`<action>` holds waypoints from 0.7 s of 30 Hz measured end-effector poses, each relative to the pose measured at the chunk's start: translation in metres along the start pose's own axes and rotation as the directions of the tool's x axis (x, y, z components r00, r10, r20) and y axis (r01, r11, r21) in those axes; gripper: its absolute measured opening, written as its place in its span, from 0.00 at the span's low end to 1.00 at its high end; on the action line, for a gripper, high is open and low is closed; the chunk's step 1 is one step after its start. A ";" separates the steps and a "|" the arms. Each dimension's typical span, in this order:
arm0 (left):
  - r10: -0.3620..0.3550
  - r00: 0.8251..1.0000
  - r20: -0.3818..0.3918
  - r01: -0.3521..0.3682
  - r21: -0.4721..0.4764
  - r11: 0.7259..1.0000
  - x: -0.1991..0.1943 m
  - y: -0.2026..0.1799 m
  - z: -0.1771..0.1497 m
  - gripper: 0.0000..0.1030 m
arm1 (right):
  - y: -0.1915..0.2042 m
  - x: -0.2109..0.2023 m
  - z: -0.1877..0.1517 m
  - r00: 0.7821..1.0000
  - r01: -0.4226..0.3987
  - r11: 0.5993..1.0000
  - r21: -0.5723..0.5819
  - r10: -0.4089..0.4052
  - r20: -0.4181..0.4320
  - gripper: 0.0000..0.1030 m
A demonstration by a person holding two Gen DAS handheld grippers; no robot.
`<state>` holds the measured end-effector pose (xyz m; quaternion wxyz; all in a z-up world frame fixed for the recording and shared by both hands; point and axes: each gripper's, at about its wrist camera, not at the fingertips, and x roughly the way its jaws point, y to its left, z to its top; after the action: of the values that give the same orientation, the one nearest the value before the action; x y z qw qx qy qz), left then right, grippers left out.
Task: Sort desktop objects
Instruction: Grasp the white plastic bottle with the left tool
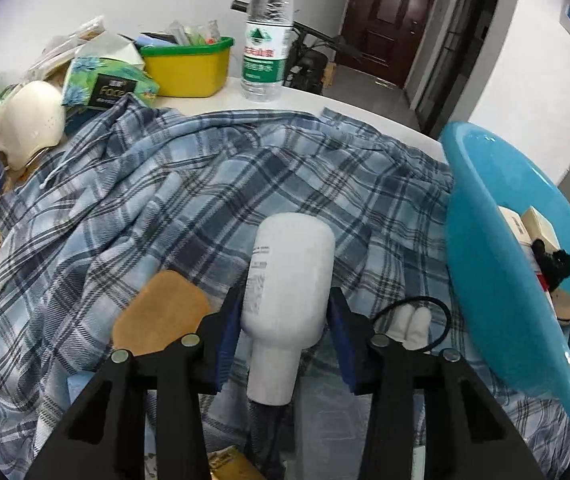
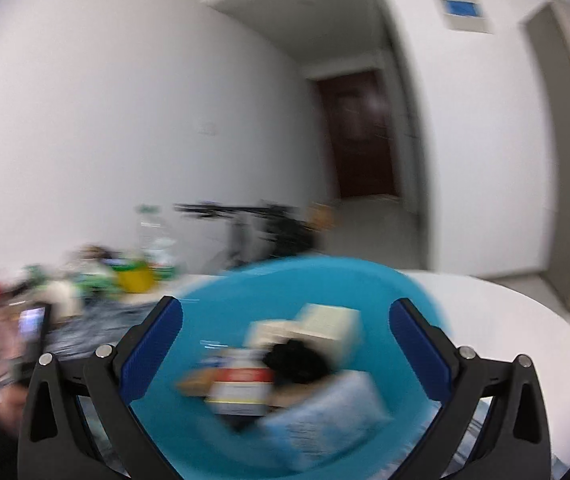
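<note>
Your left claw (image 1: 285, 316) is clamped on the white plastic bottle (image 1: 291, 280), pads pressing its body just above the shoulder, cap end toward the camera, base pointing away over the plaid cloth (image 1: 205, 184) that covers the tabletop (image 1: 385, 120)

Judged handling: rigid, smooth plastic, probably light; round wall may roll or slip between the flat pads. Hold is near the neck end, so the base may droop

Your right claw (image 2: 285, 340) stands wide apart, nothing between the pads, hanging over the blue basin (image 2: 221, 308); view blurred

Room: blue basin sits just right of the bottle, raised rim facing it, already holding small boxes (image 1: 533, 220) and a black item. Lift clear of that rim. A tan pad (image 1: 161, 312) lies left of the claw, black cable (image 1: 441, 312) right of it. Cloth centre is open; clutter and water bottle (image 1: 267, 36) stand well apart at the far edge
</note>
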<state>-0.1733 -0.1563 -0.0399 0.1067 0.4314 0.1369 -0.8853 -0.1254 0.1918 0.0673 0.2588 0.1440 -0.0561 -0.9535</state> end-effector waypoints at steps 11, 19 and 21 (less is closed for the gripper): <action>-0.003 1.000 0.010 0.003 -0.030 1.000 -0.003 0.007 0.001 0.43 | 0.111 0.006 -0.054 0.783 -0.605 0.719 -0.342 0.460 -0.419 0.89; 0.004 1.000 0.003 -0.004 -0.017 1.000 -0.002 0.006 0.001 0.43 | 0.126 0.020 -0.099 0.702 -0.655 0.647 -0.390 0.332 -0.630 0.70; 0.004 1.000 0.003 -0.004 -0.016 1.000 -0.003 0.006 0.001 0.43 | 0.125 0.021 -0.101 0.705 -0.653 0.648 -0.393 0.328 -0.629 0.70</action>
<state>-0.1704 -0.1620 -0.0384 0.1121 0.4294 0.1429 -0.8846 -0.0529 0.0706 -0.0111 0.5534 0.2777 0.2745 -0.7357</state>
